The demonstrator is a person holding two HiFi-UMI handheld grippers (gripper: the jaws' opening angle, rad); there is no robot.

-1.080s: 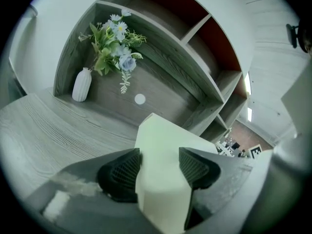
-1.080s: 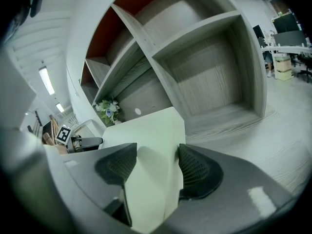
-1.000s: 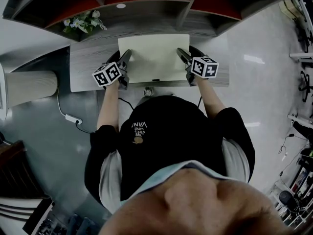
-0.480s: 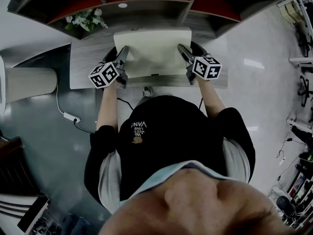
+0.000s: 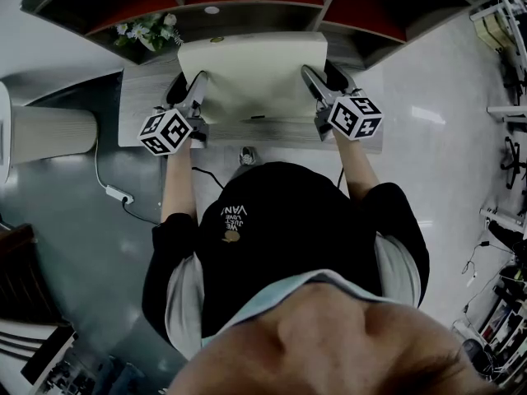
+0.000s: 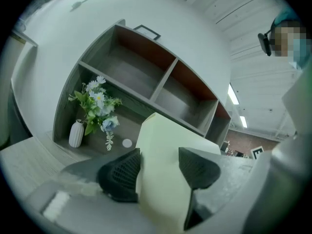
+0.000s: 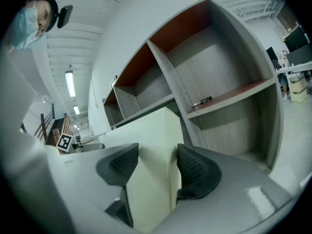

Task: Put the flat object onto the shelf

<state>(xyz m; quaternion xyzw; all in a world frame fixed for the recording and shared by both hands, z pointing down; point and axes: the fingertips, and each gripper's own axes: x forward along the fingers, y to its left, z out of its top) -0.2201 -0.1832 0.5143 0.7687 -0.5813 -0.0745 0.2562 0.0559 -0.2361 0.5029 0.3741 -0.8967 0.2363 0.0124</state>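
Flat object hangs over the desk's rear edge, short of the shelf. My left gripper clamps its left edge. My right gripper clamps the right edge, its jaws having just closed further. I judge the object stiff, light and smooth, so opposite-edge holds suit it.

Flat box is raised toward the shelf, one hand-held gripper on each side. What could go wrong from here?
The flat box hangs by its side edges between the left hand-held gripper and the right hand-held gripper, whose jaws have just been closing on it; it could slip or tilt.
The flower vase stands in the lower left compartment of the shelf; the box might knock it.
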